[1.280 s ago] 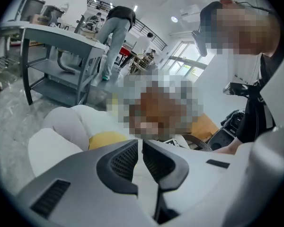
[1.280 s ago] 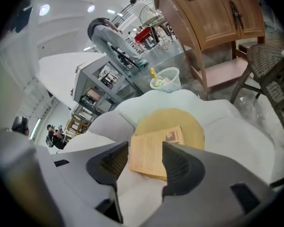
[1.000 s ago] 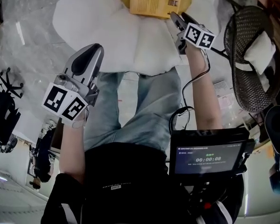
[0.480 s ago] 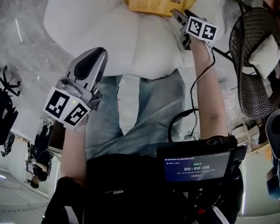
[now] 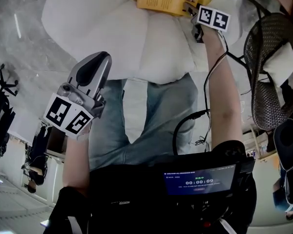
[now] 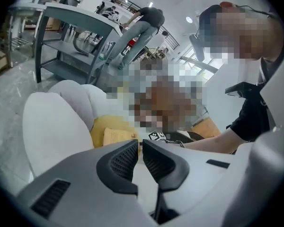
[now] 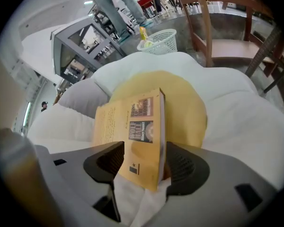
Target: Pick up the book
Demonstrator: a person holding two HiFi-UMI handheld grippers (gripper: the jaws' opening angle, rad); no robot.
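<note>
Jaws of right gripper (image 7: 143,156) just opened wide around book (image 7: 132,126) corner, ungripped; left gripper (image 6: 139,146) jaws together, empty.

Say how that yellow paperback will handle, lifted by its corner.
The paperback looks thin and soft-covered, so it will probably sag from a corner grip. Its cover looks smooth, perhaps slippery. The cushion seems soft and may give under a push. The right gripper has just been opening its fingers, the paperback's corner between them.
</note>
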